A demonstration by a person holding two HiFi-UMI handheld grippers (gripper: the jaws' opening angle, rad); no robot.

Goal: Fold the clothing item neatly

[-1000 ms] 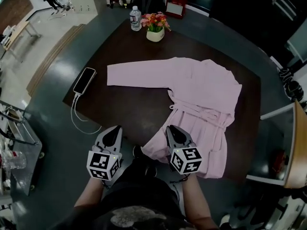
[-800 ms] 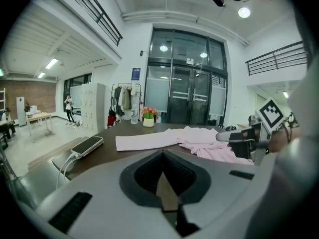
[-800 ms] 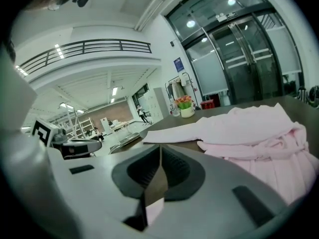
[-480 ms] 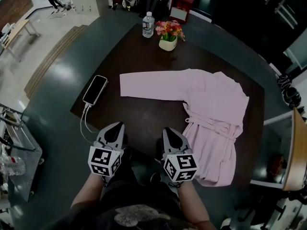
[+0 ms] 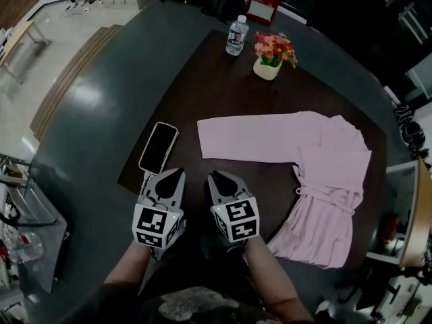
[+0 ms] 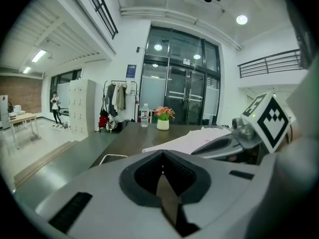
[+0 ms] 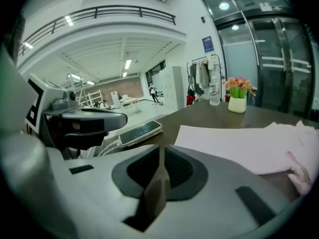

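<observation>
the left gripper (image 5: 177, 174) and the right gripper (image 5: 214, 178) have been carried sideways along the near edge, both shut and empty (the right jaws were just closing, on nothing). farther off, the pink robe (image 5: 324, 174) is left spread on the table (image 5: 223, 93), so folding seems not yet started.
</observation>
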